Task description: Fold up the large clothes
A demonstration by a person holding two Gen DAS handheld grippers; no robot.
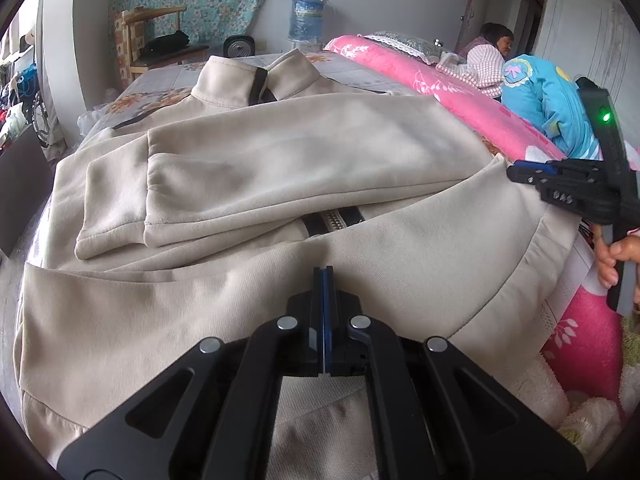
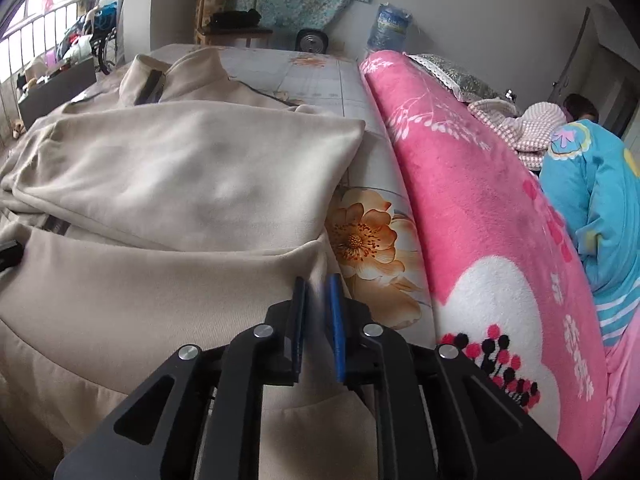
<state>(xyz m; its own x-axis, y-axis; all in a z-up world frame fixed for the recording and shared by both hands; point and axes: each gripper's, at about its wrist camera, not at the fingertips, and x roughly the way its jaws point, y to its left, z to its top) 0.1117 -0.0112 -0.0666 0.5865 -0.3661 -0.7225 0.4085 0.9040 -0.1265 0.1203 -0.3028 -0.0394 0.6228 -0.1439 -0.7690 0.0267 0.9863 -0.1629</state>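
A beige zip-up jacket (image 1: pixel 280 160) lies front-up on the bed, both sleeves folded across its chest, its collar at the far end. My left gripper (image 1: pixel 324 270) is shut over the jacket's lower middle, just below the zipper (image 1: pixel 332 218); I see no cloth between its pads. My right gripper (image 2: pixel 318 280) sits at the jacket's (image 2: pixel 180 184) right lower edge, jaws a narrow gap apart, with the beige hem under and between them, not pinched. In the left wrist view the right gripper (image 1: pixel 514 172) reaches in from the right, held by a hand (image 1: pixel 612 260).
A rolled pink blanket (image 2: pixel 480 220) runs along the jacket's right side, with a blue garment (image 2: pixel 600 200) beyond it. A person (image 1: pixel 492 52) lies at the back right. The floral sheet (image 2: pixel 360 232) shows between jacket and blanket. A wooden chair (image 1: pixel 152 40) and a water bottle (image 1: pixel 307 16) stand beyond the bed.
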